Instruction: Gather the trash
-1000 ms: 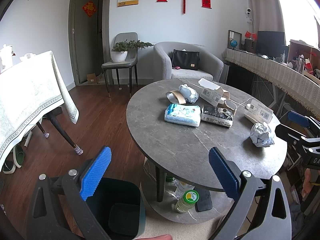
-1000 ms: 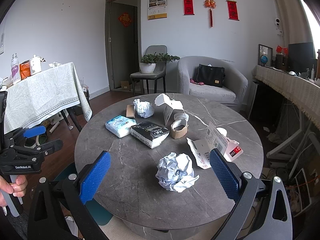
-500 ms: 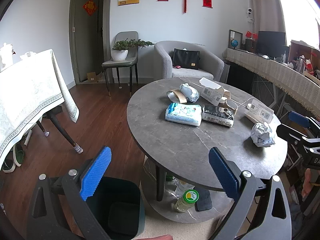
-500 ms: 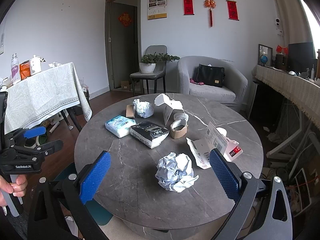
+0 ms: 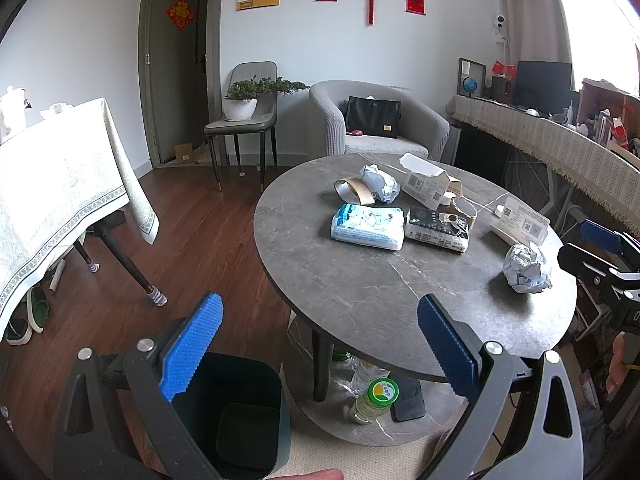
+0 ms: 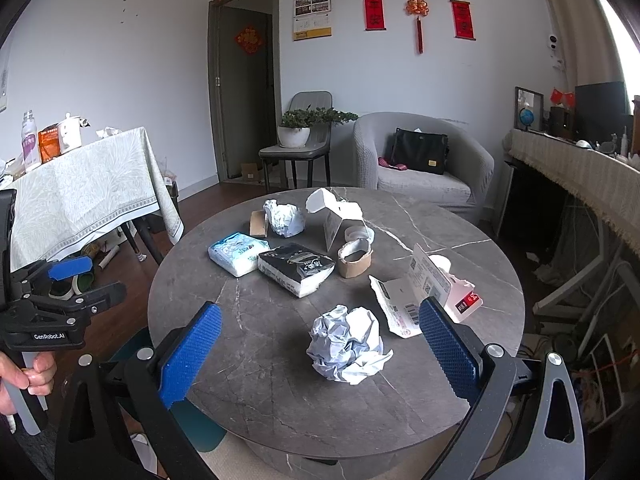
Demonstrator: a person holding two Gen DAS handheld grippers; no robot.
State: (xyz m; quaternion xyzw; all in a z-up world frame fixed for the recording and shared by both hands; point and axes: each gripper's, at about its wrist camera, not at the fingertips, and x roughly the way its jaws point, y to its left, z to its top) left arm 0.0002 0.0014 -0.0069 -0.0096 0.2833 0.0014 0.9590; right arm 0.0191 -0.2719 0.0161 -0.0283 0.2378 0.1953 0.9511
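Note:
A round grey stone table (image 6: 280, 380) (image 5: 360, 288) holds trash: a crumpled white paper ball (image 6: 346, 344) (image 5: 524, 268) near its edge, a second paper ball (image 6: 284, 218) (image 5: 380, 182), cardboard rolls (image 6: 354, 260) (image 5: 354, 190), torn white boxes (image 6: 424, 296) (image 5: 426, 182), a blue-white tissue pack (image 6: 238, 252) (image 5: 368, 226) and a black packet (image 6: 296, 270) (image 5: 438, 228). My right gripper (image 6: 318, 354) is open, its jaws either side of the near paper ball, a little above it. My left gripper (image 5: 320, 348) is open and empty, above a dark bin (image 5: 240, 408) on the floor beside the table.
A cloth-covered table (image 5: 52, 188) stands at left with shoes beneath. A chair with a potted plant (image 5: 244, 108) and a grey armchair (image 5: 380, 128) stand behind. A bottle (image 5: 374, 398) sits on the table's lower shelf. A long draped counter (image 5: 560, 144) runs along the right.
The left view has shifted slightly, with the table a bit further right. The right gripper has barely moved. Both stay open.

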